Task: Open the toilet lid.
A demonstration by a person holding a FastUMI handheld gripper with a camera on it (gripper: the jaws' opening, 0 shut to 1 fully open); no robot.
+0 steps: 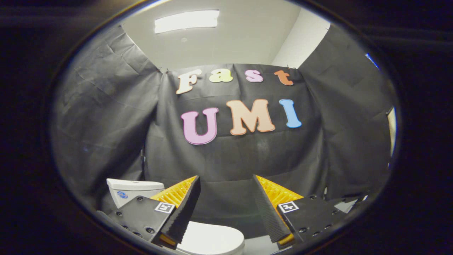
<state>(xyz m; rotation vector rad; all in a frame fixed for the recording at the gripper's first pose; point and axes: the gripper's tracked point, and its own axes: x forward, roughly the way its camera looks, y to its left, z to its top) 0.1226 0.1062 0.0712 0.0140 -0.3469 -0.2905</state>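
Note:
The white toilet lid (212, 239) lies flat and closed, low between my fingers and partly hidden by the left one. The white tank (132, 189) stands behind and to the left of the left finger, against the black cloth wall. My gripper (226, 180) is open, raised above the lid, and its fingers (184, 209) are spread wide with nothing between them. The tips point at the cloth wall rather than at the lid.
Black cloth walls (230, 156) close in the booth ahead and on both sides. A white ceiling with a light panel (187, 20) shows above. A pale strip of floor or platform (345, 205) shows beyond the right finger.

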